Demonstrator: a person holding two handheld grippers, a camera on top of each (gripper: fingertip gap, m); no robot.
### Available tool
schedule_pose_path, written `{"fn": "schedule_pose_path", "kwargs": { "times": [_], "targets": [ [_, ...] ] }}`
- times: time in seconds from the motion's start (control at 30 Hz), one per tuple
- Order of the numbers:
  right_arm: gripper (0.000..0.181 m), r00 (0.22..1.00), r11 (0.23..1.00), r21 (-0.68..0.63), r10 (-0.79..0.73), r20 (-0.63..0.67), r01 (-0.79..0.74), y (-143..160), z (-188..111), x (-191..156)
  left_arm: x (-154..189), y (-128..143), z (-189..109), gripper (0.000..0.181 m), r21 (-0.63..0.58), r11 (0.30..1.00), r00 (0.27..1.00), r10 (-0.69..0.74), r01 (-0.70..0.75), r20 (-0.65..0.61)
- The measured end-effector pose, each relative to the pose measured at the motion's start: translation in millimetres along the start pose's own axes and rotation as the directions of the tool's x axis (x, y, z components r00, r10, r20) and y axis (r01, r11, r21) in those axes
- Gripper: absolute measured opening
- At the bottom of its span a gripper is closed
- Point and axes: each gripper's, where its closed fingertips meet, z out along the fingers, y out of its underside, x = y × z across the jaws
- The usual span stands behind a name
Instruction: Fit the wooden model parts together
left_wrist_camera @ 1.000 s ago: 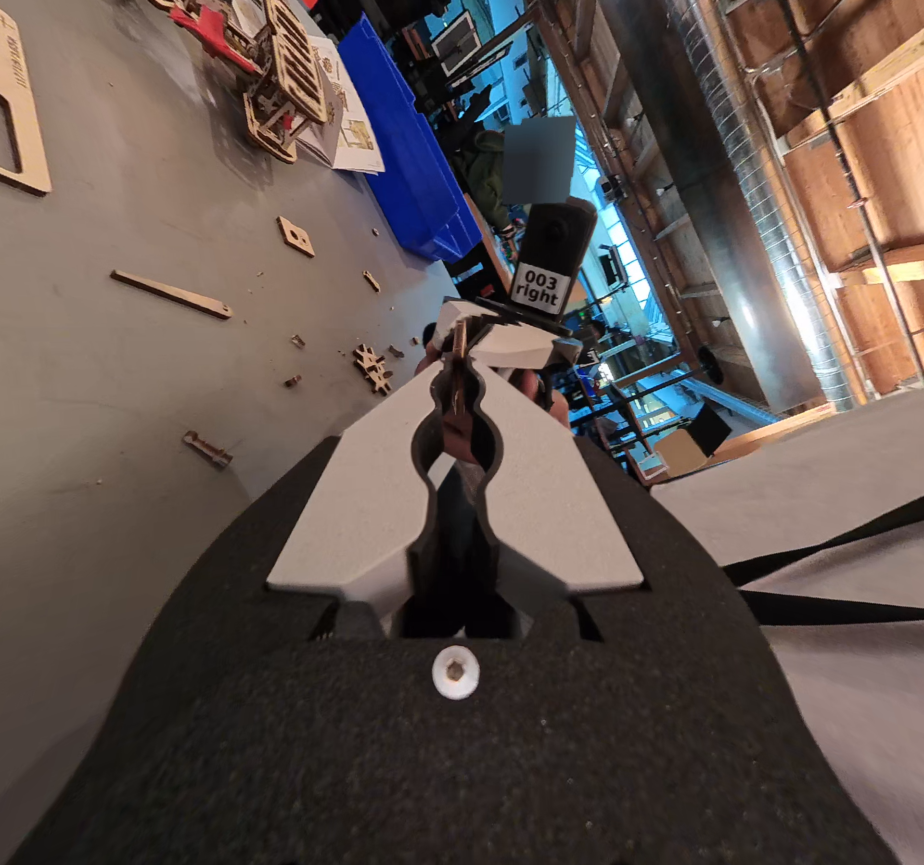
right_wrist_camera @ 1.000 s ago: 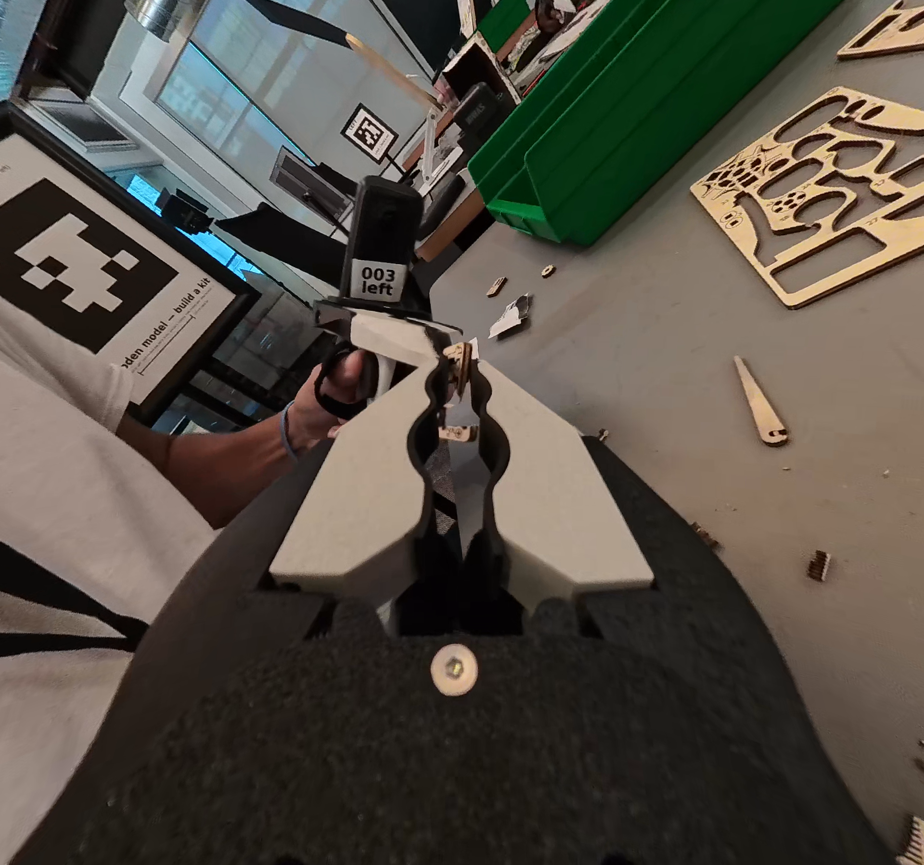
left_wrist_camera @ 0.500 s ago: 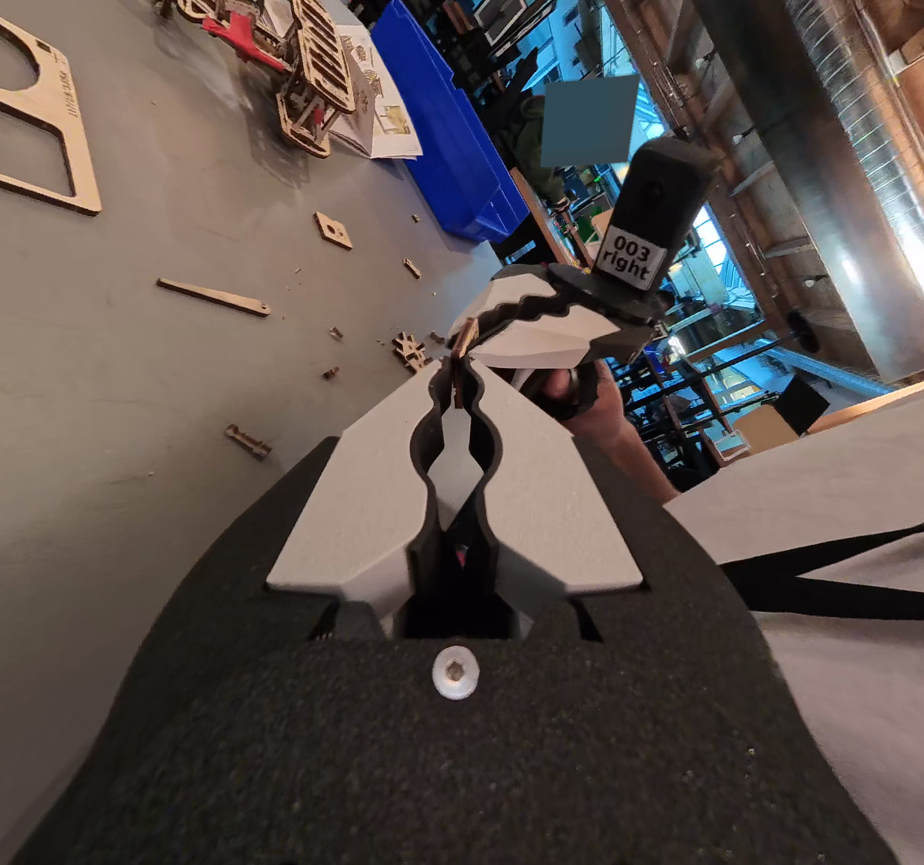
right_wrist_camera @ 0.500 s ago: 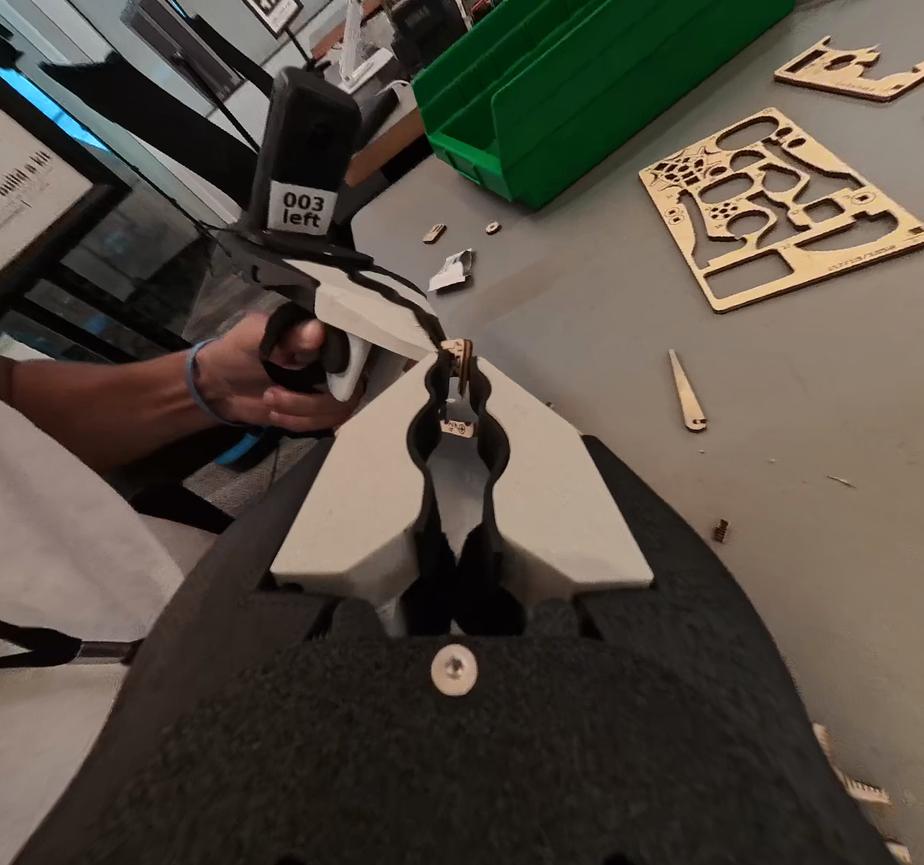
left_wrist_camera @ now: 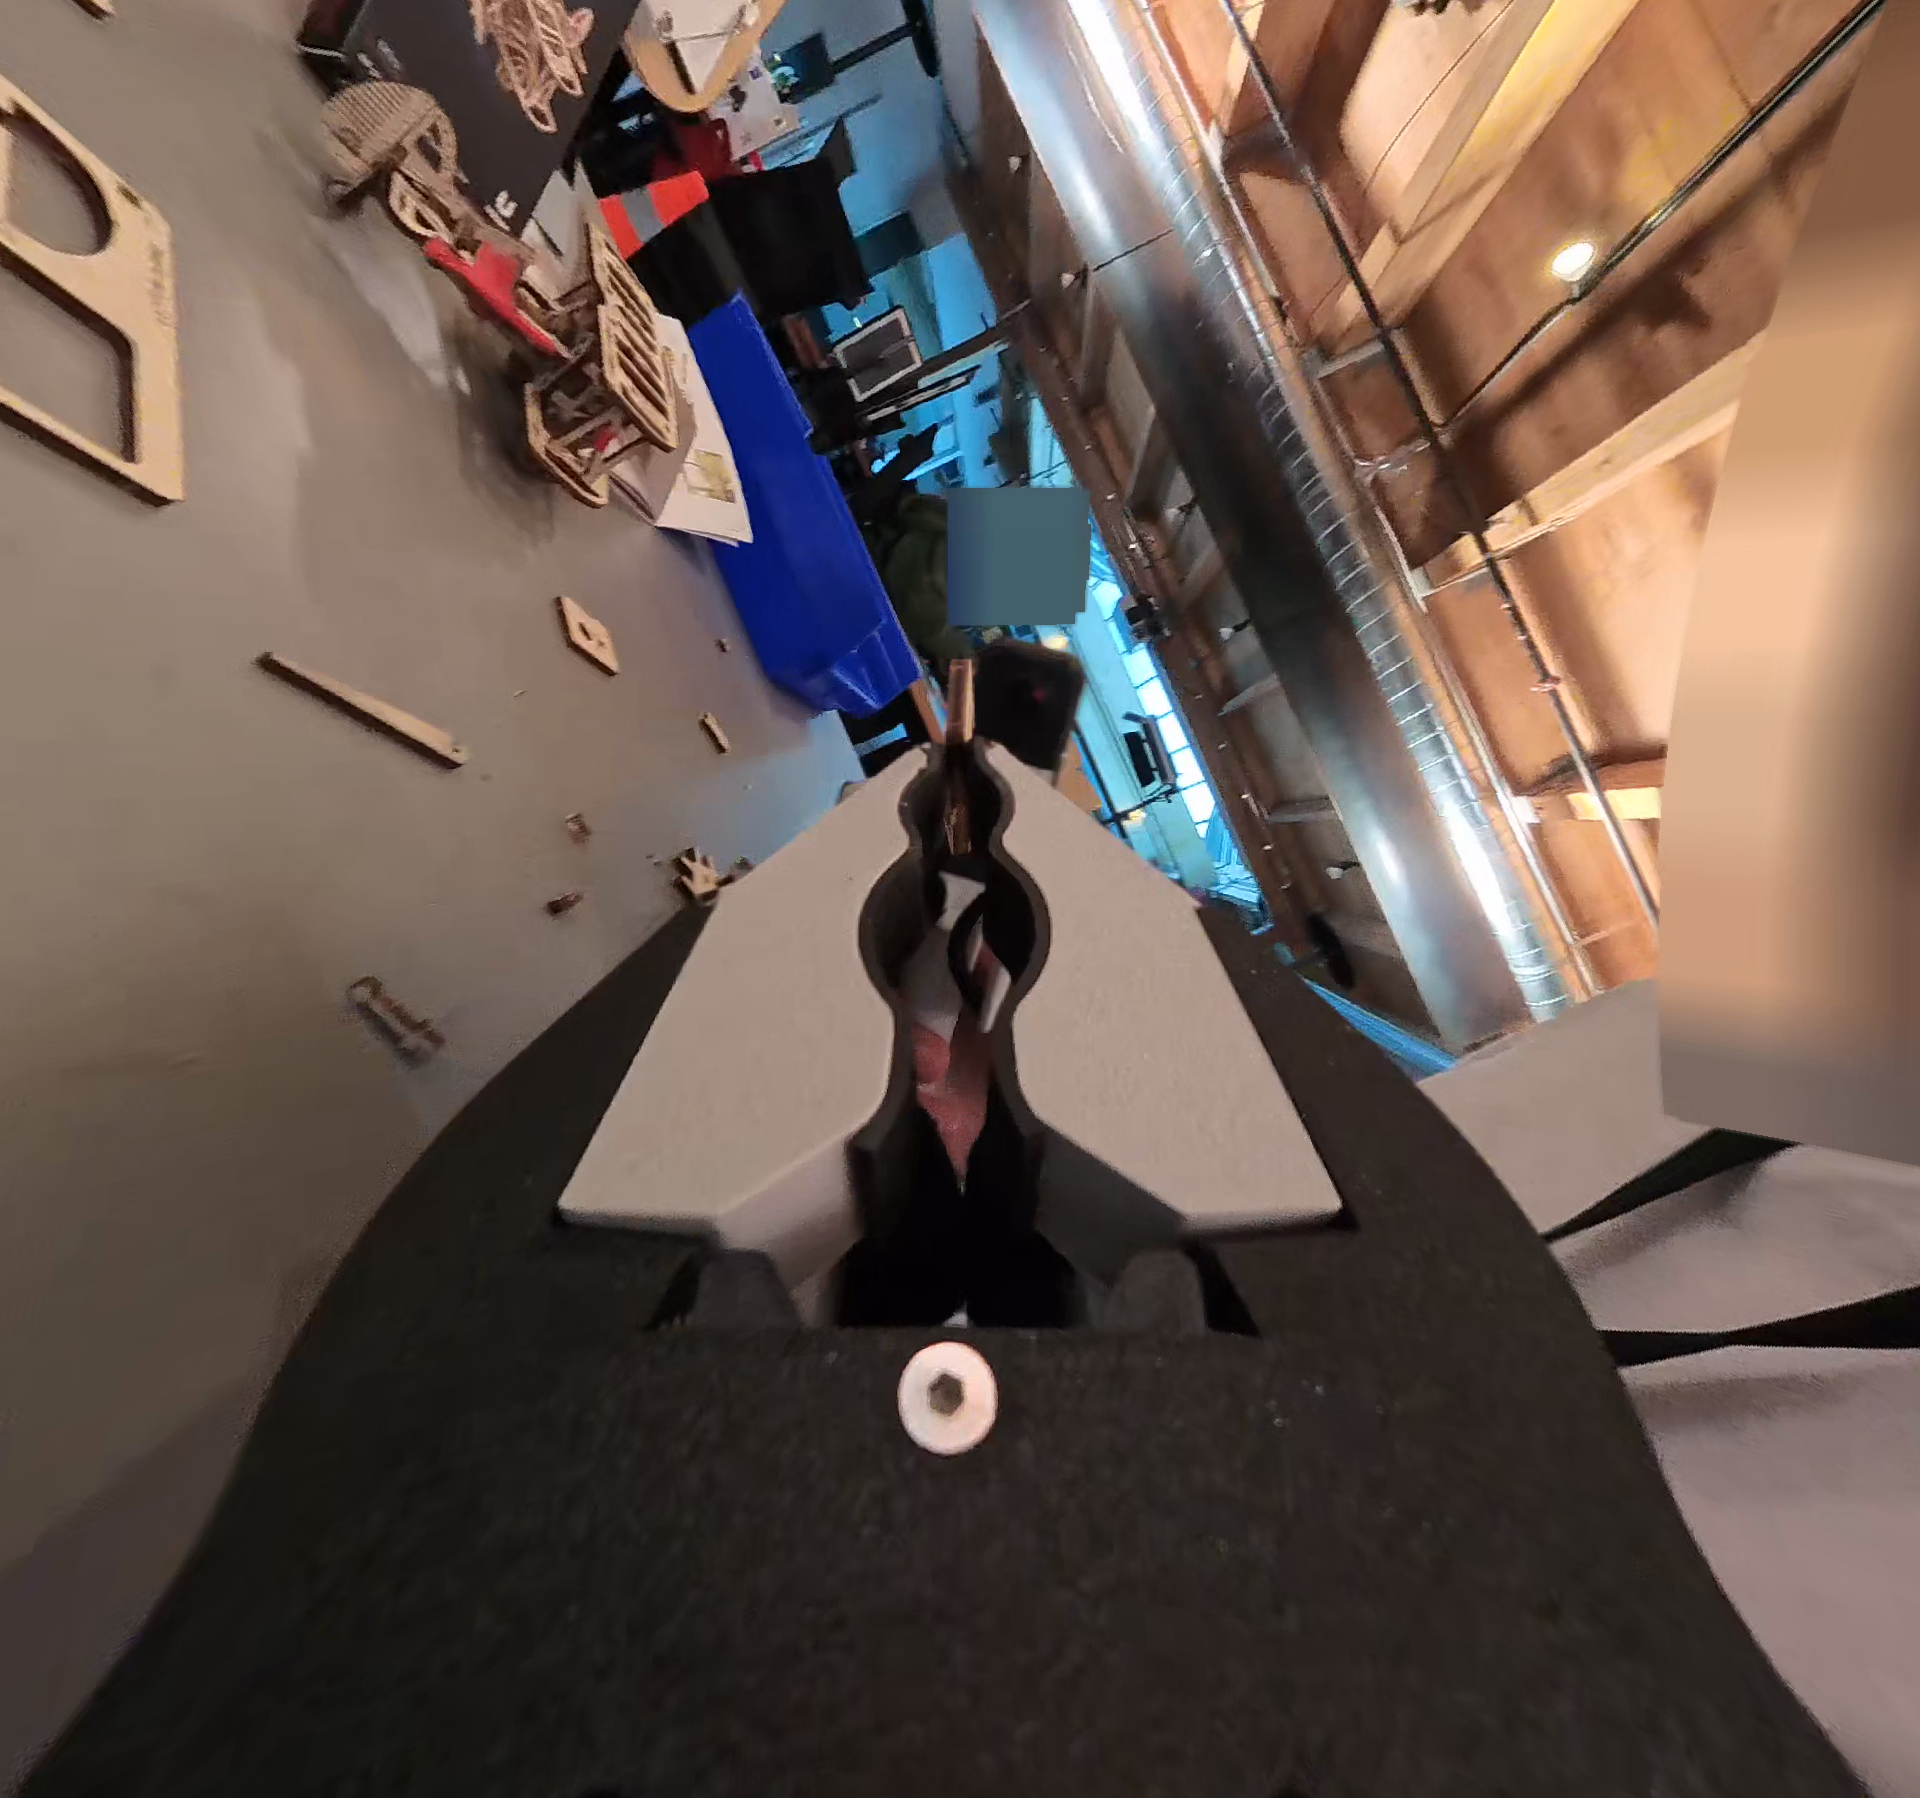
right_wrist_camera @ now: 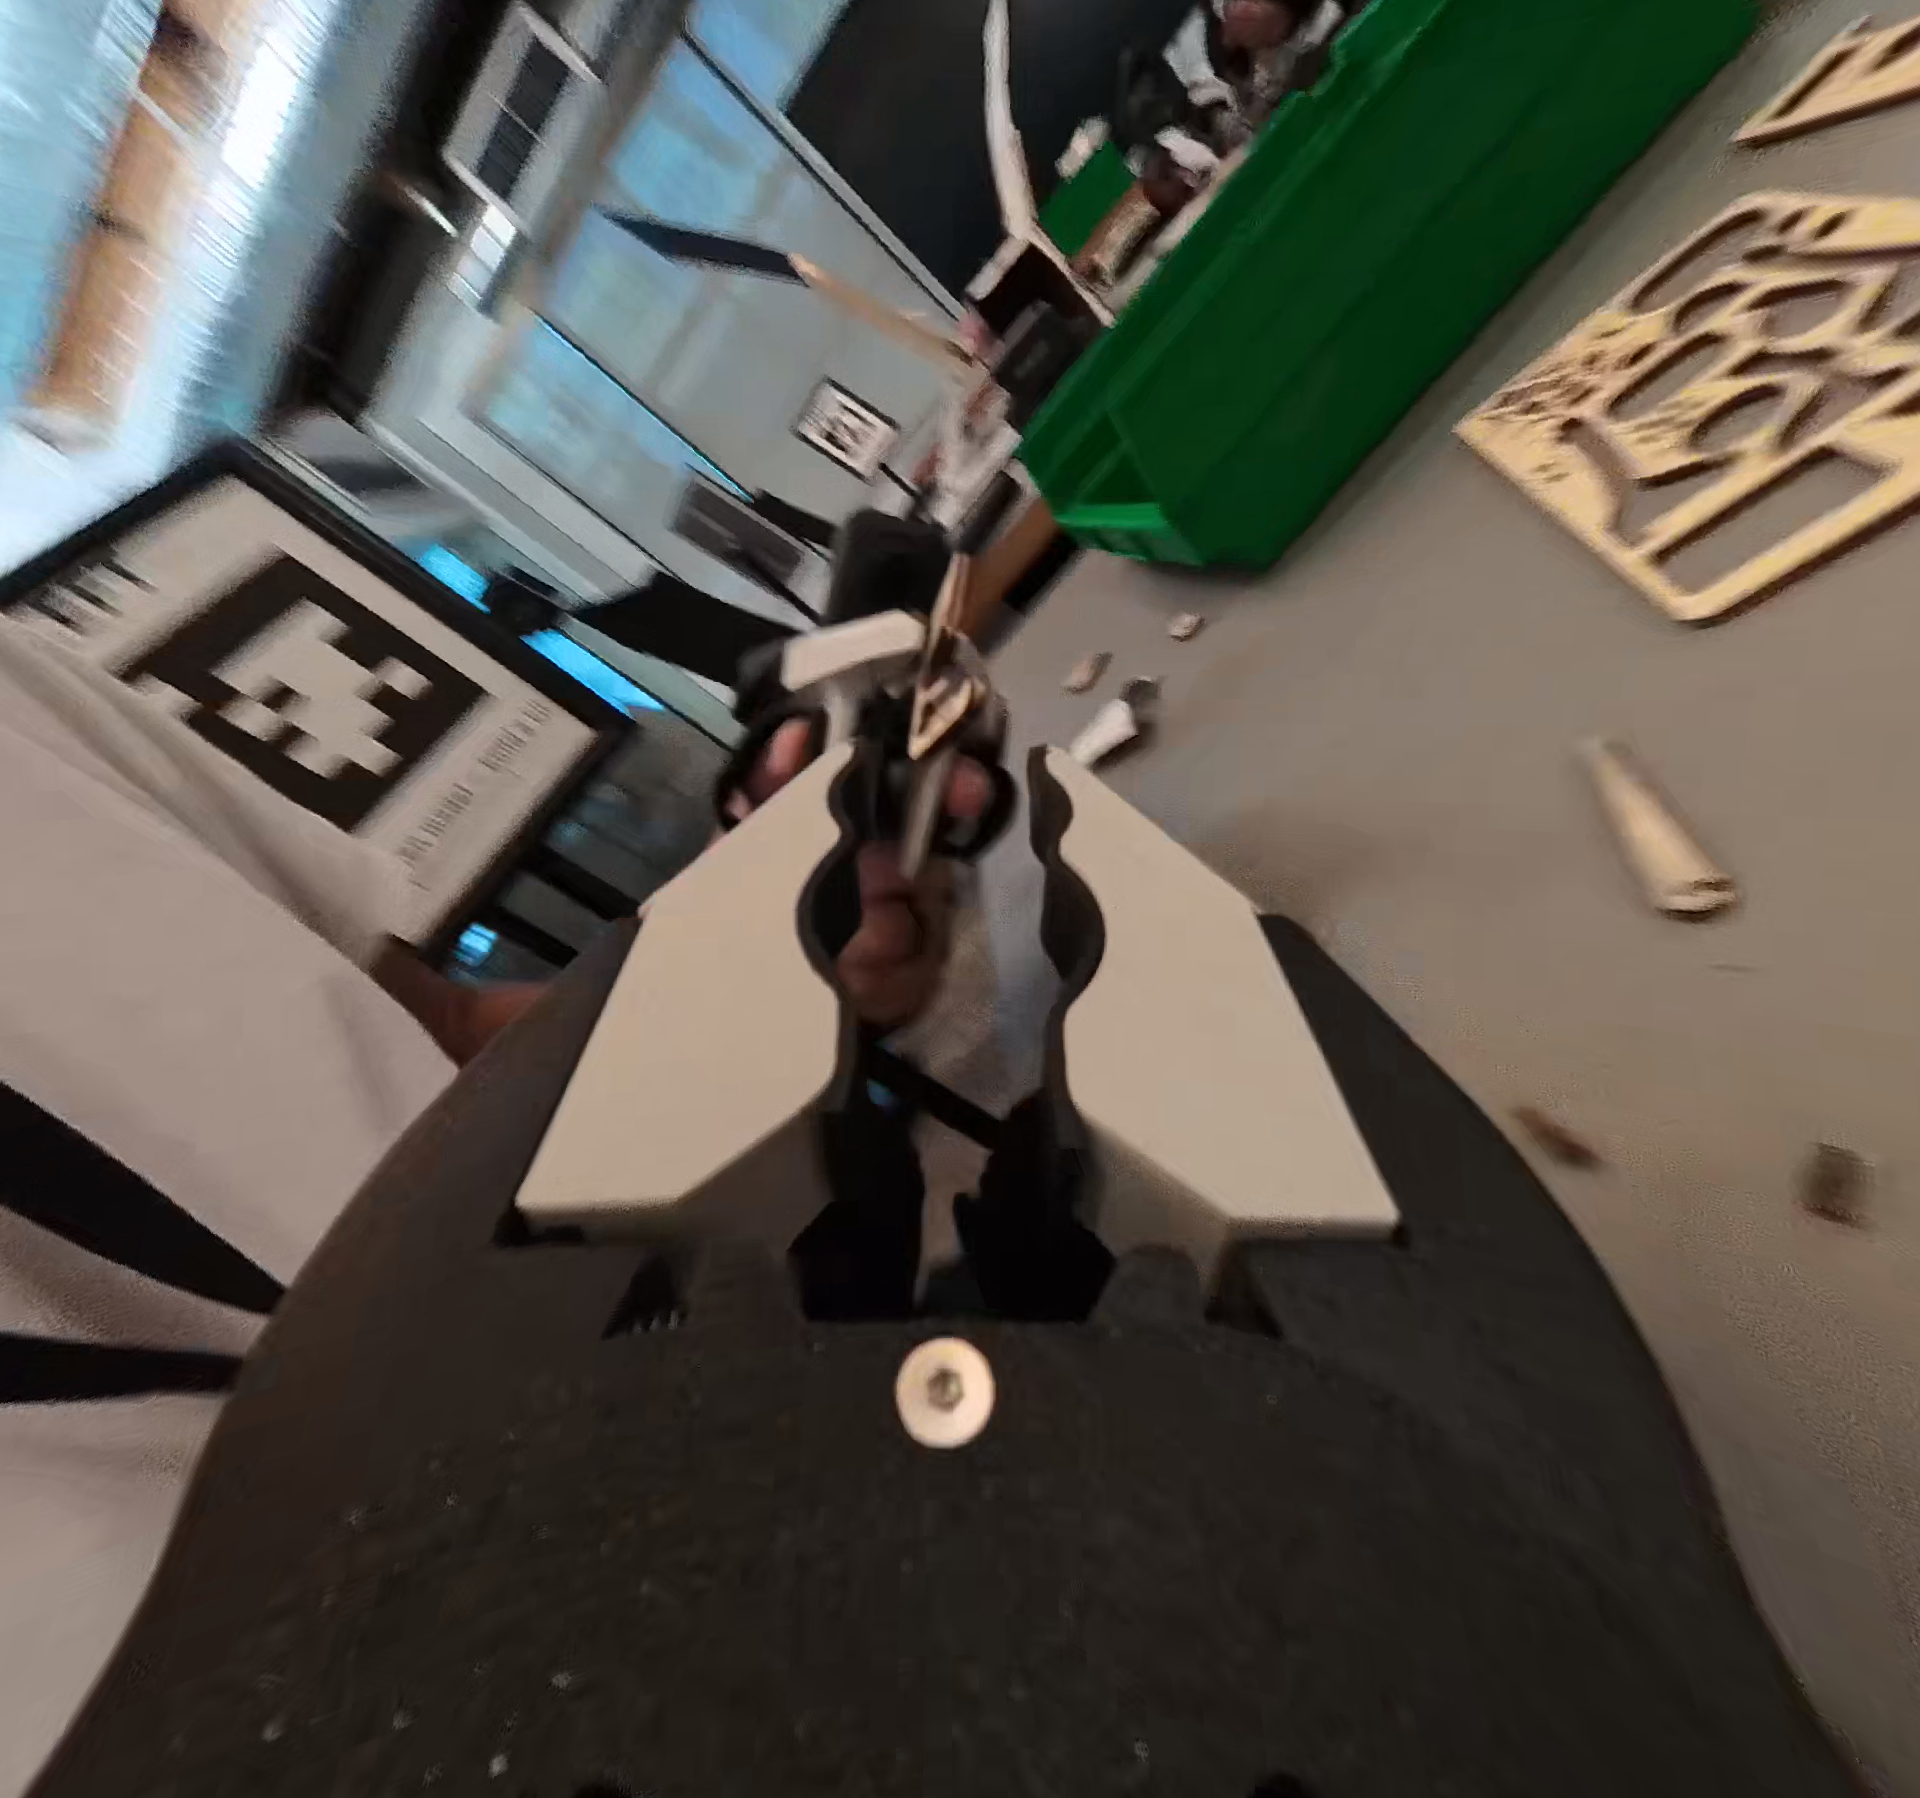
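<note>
In the left wrist view my left gripper is shut on a small thin wooden part that sticks out edge-on past the fingertips. In the blurred right wrist view my right gripper is open, its jaws apart with nothing between them. Just ahead of it the left gripper holds the small wooden piece, which looks like a flat part with a thin strip pointing up. The person's hand shows through the gap. Both grippers are held in the air above the grey table.
A green bin, cut-out wooden sheets and a loose tapered stick lie on the right side. On the left side are a blue bin, a built wooden model, an empty sheet frame, a strip and small scraps. The tips of both grippers are at nearly the same place.
My right gripper has opened and let go of the wooden piece, which stays in the left gripper. Both grippers have swung and tilted; the right view is now blurred by motion.
</note>
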Motion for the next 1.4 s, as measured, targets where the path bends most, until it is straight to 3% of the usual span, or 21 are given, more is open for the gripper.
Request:
{"fn": "schedule_pose_path", "kwargs": {
  "times": [0.1, 0.17, 0.33, 0.43, 0.47, 0.5, 0.53, 0.67, 0.8, 0.9, 1.1, 1.2, 1.33, 1.4],
  "targets": [
    [0.027, 0.985, 0.988, 0.070, 0.128, 0.111, -0.137, -3.0, 13.1, -12.2, 10.3, 0.1, 4.2, 0.000, 0.013, 1.000, 0.999, 0.022, -0.021, -0.044],
    [0.013, 0.972, 0.976, 0.088, 0.187, 0.140, -0.200, -4.8, 15.3, -13.8, 14.2, 0.2, 4.5, 0.000, 0.022, 0.998, 0.997, 0.059, -0.058, -0.047],
    [0.001, 0.975, 0.980, 0.074, 0.175, 0.136, -0.186, -5.8, 14.6, -19.6, 17.3, 3.5, 5.2, 0.000, 0.019, 0.996, 0.995, 0.090, -0.089, -0.050],
    [0.002, 0.985, 0.989, -0.049, 0.145, 0.090, -0.141, 3.4, 7.6, -17.5, 13.1, 15.1, 3.4, 0.002, -0.104, 0.981, 0.987, 0.162, -0.163, -0.019],
    [0.001, 0.986, 0.985, -0.112, 0.142, 0.088, -0.132, 7.8, 3.9, -18.3, 8.3, 21.3, 1.8, 0.015, -0.191, 0.962, 0.980, 0.200, -0.196, 0.003],
    [0.001, 0.985, 0.972, -0.192, 0.150, 0.081, -0.132, 13.9, -0.1, -19.3, 3.3, 26.5, 0.0, 0.029, -0.274, 0.934, 0.969, 0.247, -0.231, 0.028],
    [0.001, 0.988, 0.953, -0.277, 0.145, 0.056, -0.124, 21.8, -3.9, -18.4, 1.2, 31.8, -1.5, 0.031, -0.346, 0.899, 0.954, 0.299, -0.269, 0.034],
    [0.001, 0.997, 0.860, -0.506, 0.080, 0.004, -0.067, 43.6, -14.7, -16.5, 7.1, 49.8, 1.3, 0.027, -0.531, 0.757, 0.899, 0.436, -0.382, -0.026],
    [0.001, 0.997, 0.852, -0.520, 0.079, 0.012, -0.061, 42.1, -15.5, -19.3, 8.5, 49.3, 3.9, 0.005, -0.565, 0.714, 0.880, 0.472, -0.414, -0.048],
    [0.001, 0.995, 0.863, -0.499, 0.097, 0.013, -0.078, 40.3, -16.3, -19.6, 10.3, 45.3, 2.0, 0.004, -0.553, 0.719, 0.877, 0.479, -0.421, -0.045],
    [0.001, 0.993, 0.861, -0.498, 0.120, 0.011, -0.098, 43.9, -16.9, -18.8, 6.8, 49.7, -2.2, 0.003, -0.585, 0.659, 0.830, 0.556, -0.473, -0.044],
    [0.001, 0.994, 0.881, -0.463, 0.107, -0.001, -0.096, 38.0, -14.5, -13.8, 3.9, 43.6, 0.3, 0.003, -0.563, 0.683, 0.828, 0.560, -0.466, -0.006],
    [0.020, 0.997, 0.969, -0.236, 0.076, 0.017, -0.070, 8.8, -8.0, -8.0, 5.3, 21.4, 10.1, 0.000, -0.381, 0.875, 0.931, 0.356, -0.299, 0.085],
    [0.021, 0.996, 0.989, -0.128, 0.081, 0.030, -0.077, 0.0, -4.7, -10.1, 5.4, 11.4, 12.7, 0.000, -0.255, 0.945, 0.967, 0.236, -0.205, 0.096]
  ]
}}
